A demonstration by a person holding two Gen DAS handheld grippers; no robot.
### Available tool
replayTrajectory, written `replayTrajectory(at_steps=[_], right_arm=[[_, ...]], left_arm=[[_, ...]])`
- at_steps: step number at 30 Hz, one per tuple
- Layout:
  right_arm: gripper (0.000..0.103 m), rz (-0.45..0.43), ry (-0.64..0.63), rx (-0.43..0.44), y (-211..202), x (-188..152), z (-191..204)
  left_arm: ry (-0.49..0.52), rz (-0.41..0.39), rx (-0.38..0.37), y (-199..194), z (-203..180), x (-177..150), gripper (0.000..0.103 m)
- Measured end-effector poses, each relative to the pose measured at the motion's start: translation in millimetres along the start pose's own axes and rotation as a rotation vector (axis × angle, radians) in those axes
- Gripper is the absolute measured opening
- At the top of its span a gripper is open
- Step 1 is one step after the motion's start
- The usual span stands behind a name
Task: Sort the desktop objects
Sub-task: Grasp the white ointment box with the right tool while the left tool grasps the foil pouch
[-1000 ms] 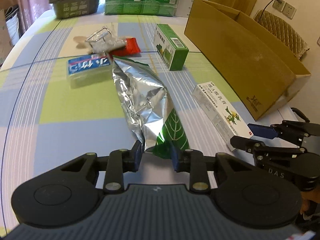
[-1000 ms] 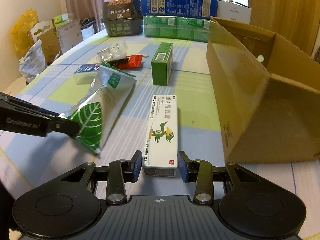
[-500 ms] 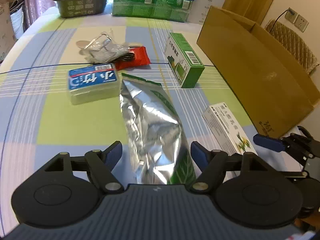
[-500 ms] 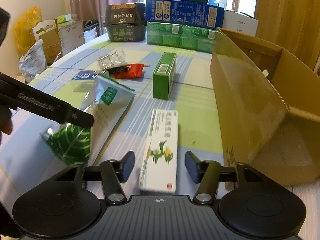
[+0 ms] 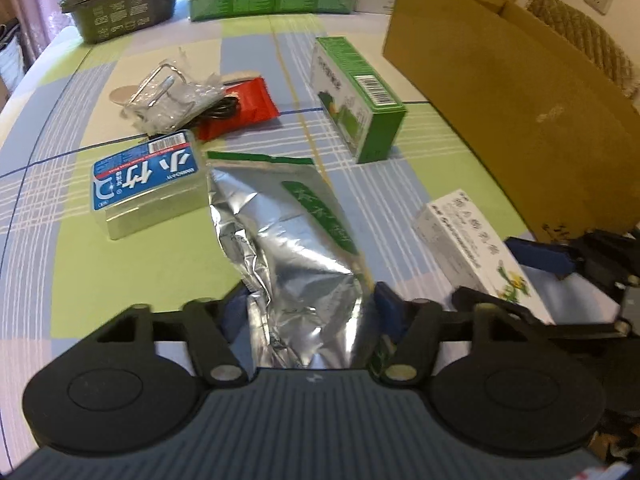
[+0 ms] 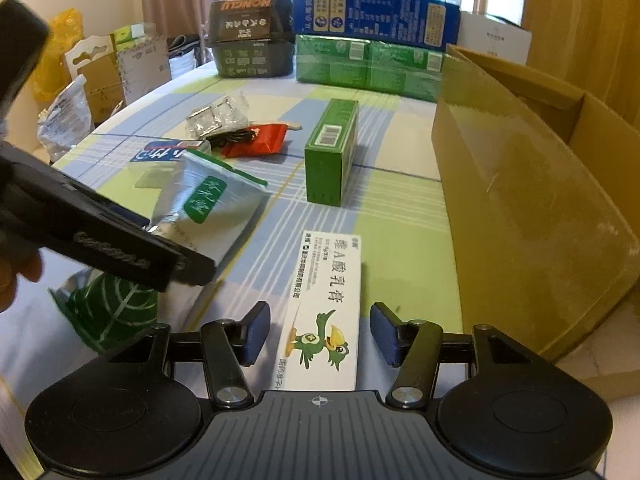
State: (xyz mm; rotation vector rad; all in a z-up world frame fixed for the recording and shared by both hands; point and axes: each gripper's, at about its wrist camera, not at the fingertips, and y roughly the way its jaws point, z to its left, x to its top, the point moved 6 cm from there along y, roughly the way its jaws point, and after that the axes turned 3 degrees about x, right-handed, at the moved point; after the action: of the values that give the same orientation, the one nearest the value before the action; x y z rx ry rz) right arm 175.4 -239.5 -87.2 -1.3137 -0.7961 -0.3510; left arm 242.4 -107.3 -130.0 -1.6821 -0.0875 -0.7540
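The left gripper (image 5: 310, 304) has its jaws spread to either side of the near end of a silver foil pouch (image 5: 288, 240) with a green leaf print, which lies flat on the checked tablecloth (image 5: 80, 264); whether the blue pads touch the foil cannot be told. At about 10 o'clock from the pouch, just beside its far corner, sits a clear plastic box with a blue label (image 5: 146, 180), and beyond that at 11 o'clock lie a crumpled clear wrapper (image 5: 168, 96) and a red packet (image 5: 240, 108) with a black cord on top. At 1 o'clock stands a green carton (image 5: 356, 100), long side running away from the camera. An open cardboard box (image 5: 520, 100) fills the 2 o'clock side of the table. In the right wrist view, the right gripper (image 6: 320, 338) holds its jaws wide apart around the near end of a white ointment box (image 6: 326, 304) printed with a green bird, with a gap showing on each side, so neither pad touches it. The ointment box lies flat between the pouch at 9 o'clock and the cardboard box wall at 3 o'clock. A bare fingertip (image 6: 24, 268) shows at the left edge. At the far end of the table, at 12 o'clock, stand stacked green packs (image 6: 368, 66), a blue carton (image 6: 376, 16) on them, and a dark noodle tub (image 6: 250, 36).
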Motion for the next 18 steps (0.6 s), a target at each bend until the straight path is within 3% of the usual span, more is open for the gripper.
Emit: replayTrajectory(at_steps=[2,9,18], right_arm=[[0.036,0.004,0.019,-0.003,-2,-2,-2],[0.036,0.02,0.059,0.001,-20,-17,-2],[0.038,0.005,0.037,-0.006,-16,-12,3]], left_arm=[[0.019,0.006,0.0,-6,-3,-6,0.053],[0.054,0.024,-0.039,-32,-20,-43,0.052],[0.041,0.043,-0.007,-25,-19,-45,0.068]])
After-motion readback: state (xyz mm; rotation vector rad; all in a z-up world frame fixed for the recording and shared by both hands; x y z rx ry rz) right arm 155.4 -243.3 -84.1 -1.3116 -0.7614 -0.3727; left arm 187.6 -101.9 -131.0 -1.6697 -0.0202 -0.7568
